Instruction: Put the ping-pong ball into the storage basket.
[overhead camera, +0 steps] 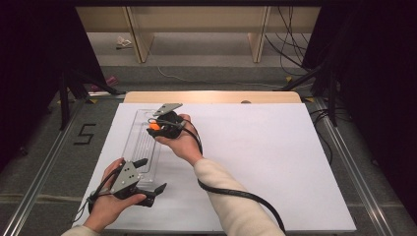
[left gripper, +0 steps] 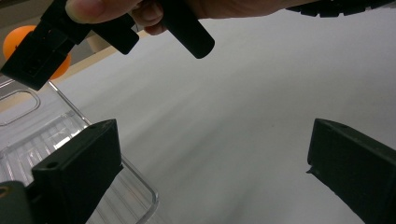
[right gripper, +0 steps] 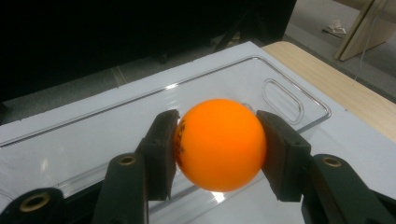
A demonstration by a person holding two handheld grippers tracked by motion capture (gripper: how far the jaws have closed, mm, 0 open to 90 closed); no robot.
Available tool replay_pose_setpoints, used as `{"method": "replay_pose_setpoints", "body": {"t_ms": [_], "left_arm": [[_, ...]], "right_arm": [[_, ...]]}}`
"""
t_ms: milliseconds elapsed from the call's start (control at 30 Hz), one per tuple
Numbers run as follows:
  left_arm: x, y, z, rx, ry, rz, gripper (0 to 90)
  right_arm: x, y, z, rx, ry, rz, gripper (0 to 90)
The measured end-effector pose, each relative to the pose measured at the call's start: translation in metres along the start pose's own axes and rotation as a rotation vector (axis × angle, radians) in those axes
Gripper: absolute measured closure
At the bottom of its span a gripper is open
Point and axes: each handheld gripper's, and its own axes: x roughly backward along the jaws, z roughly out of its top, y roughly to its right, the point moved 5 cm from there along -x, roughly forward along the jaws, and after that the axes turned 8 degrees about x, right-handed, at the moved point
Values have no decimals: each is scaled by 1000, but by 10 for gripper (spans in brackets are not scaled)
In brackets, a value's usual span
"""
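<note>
Orange ball (right gripper: 219,144) clamped in right gripper (right gripper: 217,147) over clear tray (right gripper: 289,79) — left gripper (left gripper: 210,172) gapes, resting low.

The round orange ball (right gripper: 219,144) looks like smooth plastic with a soft, half-matt shine. The long clear tray (right gripper: 140,116) is transparent plastic, glossy, with fine ribs on its floor. The black jaw pads (right gripper: 161,154) of the right gripper look matt and a little rough. The white table cover (overhead camera: 275,162) seems smooth matt paper, and the pale table edge (overhead camera: 211,97) looks like wood.
</note>
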Motion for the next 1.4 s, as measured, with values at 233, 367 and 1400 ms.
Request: {"method": "replay_pose_setpoints", "body": {"t_ms": [233, 367, 1400], "left_arm": [[0, 0, 0, 0, 0, 1, 24], [0, 0, 0, 0, -1, -1, 24], [0, 1, 0, -1, 0, 0, 24]], "right_arm": [[-2, -2, 1, 3, -2, 6, 513], [-4, -3, 2, 3, -1, 7, 514], [-17, -9, 6, 12, -16, 23, 513]]}}
